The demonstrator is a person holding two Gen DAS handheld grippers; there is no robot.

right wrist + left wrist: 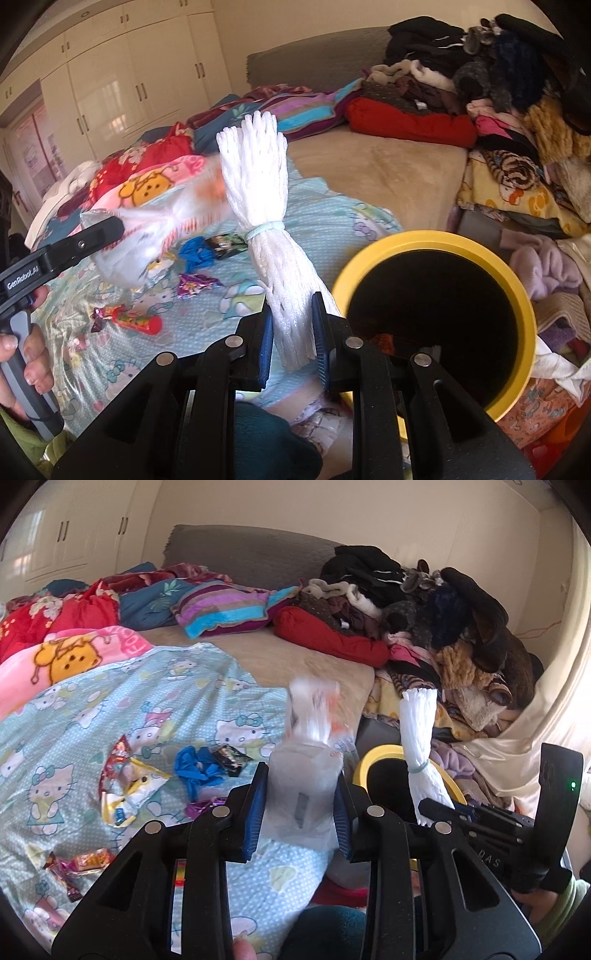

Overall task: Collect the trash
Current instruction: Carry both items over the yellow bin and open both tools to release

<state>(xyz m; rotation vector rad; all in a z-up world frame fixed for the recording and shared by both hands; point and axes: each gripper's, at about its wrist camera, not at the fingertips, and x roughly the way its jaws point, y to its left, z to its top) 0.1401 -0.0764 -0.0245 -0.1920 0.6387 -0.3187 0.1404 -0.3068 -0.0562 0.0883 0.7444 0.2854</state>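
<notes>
My left gripper point(301, 805) is shut on a clear plastic bag point(308, 760) with orange print, held above the bed; the bag is blurred and also shows in the right wrist view point(147, 243). My right gripper point(293, 341) is shut on a white foam net bundle point(266, 206) tied with a pale band, held upright just left of the yellow-rimmed bin point(524, 314). The bundle point(419, 749) and bin rim point(369, 764) also show in the left wrist view. Candy wrappers point(125, 786), a blue glove point(195, 768) and a red tube wrapper point(136, 319) lie on the Hello Kitty blanket point(74, 738).
A tall pile of clothes point(443, 620) lies along the right side of the bed. Pillows and quilts point(218, 609) lie at the head by the grey headboard point(251, 554). White wardrobes point(122, 74) stand behind. More clothes point(546, 266) surround the bin.
</notes>
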